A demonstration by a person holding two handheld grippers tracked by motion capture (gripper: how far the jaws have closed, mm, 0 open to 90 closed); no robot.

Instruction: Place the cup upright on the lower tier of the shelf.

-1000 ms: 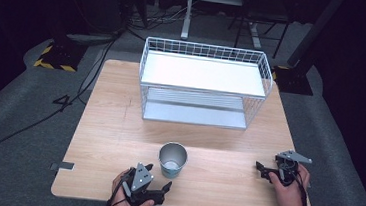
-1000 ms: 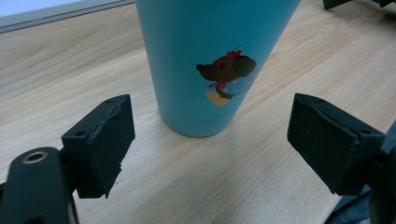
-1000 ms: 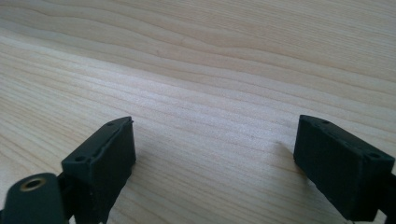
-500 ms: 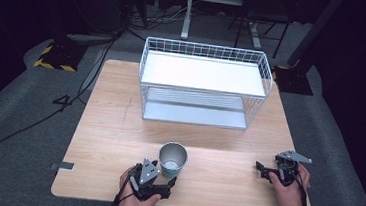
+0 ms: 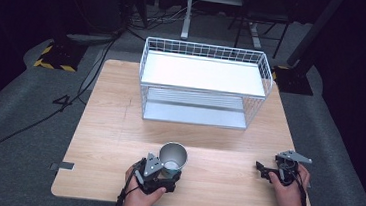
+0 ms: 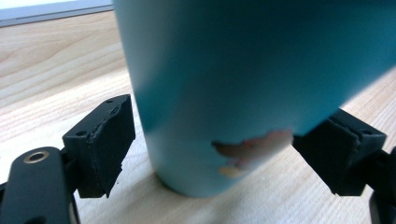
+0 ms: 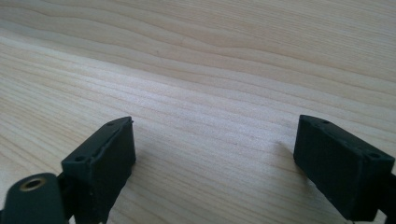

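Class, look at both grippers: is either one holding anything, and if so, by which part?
Nothing is held yet. The left gripper has its fingers open on either side of the teal cup near its base, with gaps on both sides. The right gripper is open over bare table.

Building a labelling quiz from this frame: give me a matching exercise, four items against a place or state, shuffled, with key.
Items:
1. cup
2. left gripper
3. right gripper
4. wire rack

Places or states:
A. open over bare wood near the table's right edge
B. at the far side of the table
C. open, jaws either side of the cup's base
D. upright, teal, near the front edge

Pairs: 1-D, 2-C, 3-A, 4-B
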